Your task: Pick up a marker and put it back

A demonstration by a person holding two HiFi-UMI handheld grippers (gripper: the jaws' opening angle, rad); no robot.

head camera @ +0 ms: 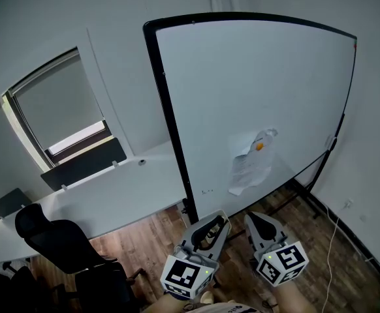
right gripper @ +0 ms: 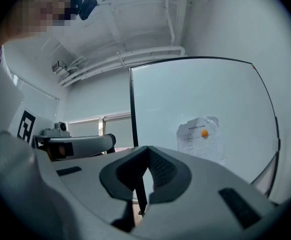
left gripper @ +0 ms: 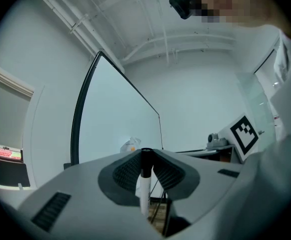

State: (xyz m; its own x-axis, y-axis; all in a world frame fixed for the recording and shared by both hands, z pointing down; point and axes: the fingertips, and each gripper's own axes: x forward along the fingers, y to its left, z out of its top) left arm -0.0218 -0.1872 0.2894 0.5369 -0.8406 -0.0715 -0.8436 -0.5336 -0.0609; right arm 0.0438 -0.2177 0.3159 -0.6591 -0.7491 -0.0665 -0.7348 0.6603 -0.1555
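My left gripper [head camera: 216, 223] [left gripper: 146, 154] is shut on a marker [left gripper: 144, 184] with a white barrel and a black cap; the marker stands upright between the dark pads, cap end at the tips. The right gripper [head camera: 255, 219] [right gripper: 148, 151] is held beside it, jaws shut tip to tip with nothing between them. Both point up toward a large black-framed whiteboard [head camera: 255, 90] [right gripper: 200, 99] on a rolling stand. A sheet of paper [head camera: 249, 165] hangs on the board under an orange magnet [head camera: 259, 146]. The marker's lower end is hidden behind the left gripper's body.
A long white desk [head camera: 111, 201] runs along the left wall under a window with blinds [head camera: 59, 103]. A black office chair [head camera: 59, 240] stands in front of it. A white cable [head camera: 337, 233] trails over the wooden floor [head camera: 144, 246] at right.
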